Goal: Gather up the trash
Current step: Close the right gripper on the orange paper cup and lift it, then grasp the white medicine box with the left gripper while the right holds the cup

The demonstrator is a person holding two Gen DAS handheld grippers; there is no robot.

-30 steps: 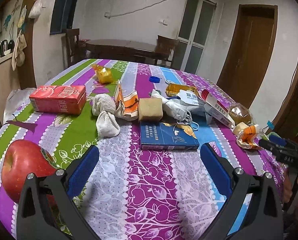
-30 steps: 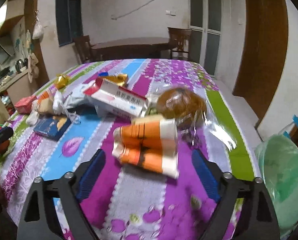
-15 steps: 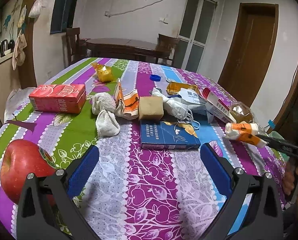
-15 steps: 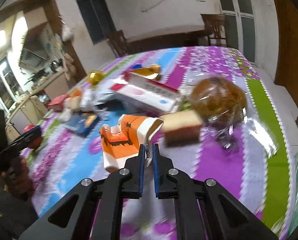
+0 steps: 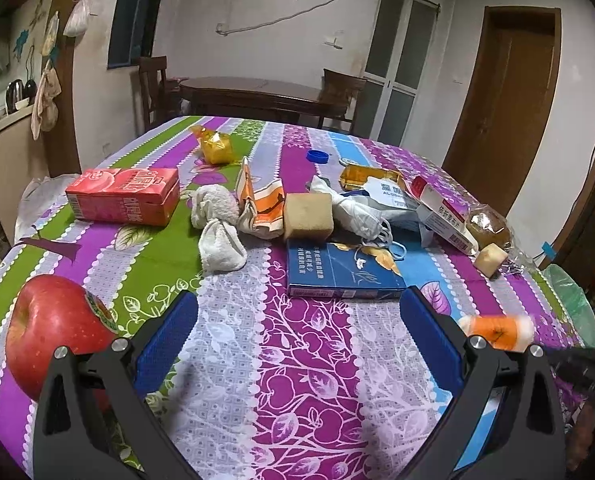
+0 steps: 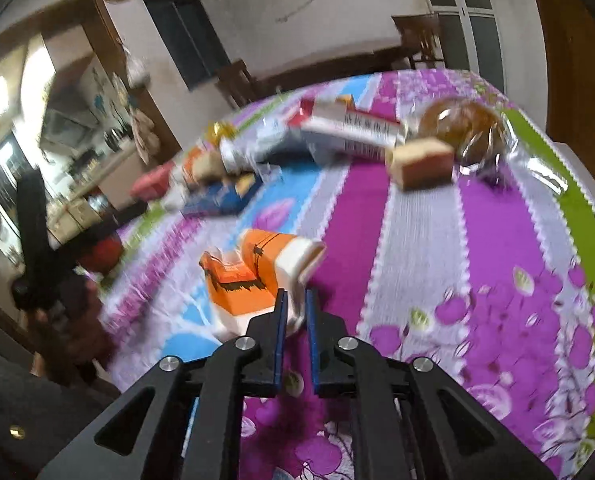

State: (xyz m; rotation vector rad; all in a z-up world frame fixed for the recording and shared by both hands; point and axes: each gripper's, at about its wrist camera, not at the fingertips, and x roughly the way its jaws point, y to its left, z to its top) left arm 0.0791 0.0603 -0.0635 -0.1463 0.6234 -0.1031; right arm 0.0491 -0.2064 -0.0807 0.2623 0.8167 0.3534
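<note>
One item in transit: your right hand-held gripper pinches the orange carton, lifted off the surface. Left hand-held gripper hangs wide, empty. Next, likely: carry it to the green bag.

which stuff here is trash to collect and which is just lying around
Trash: orange carton in the right gripper, second carton, crumpled tissues, mask, green bag.
Lying about: apple, blue book, bread.

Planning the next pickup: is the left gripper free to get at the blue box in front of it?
Probably yes: the left gripper is open and empty, with only bare tablecloth between it and the blue box.
</note>
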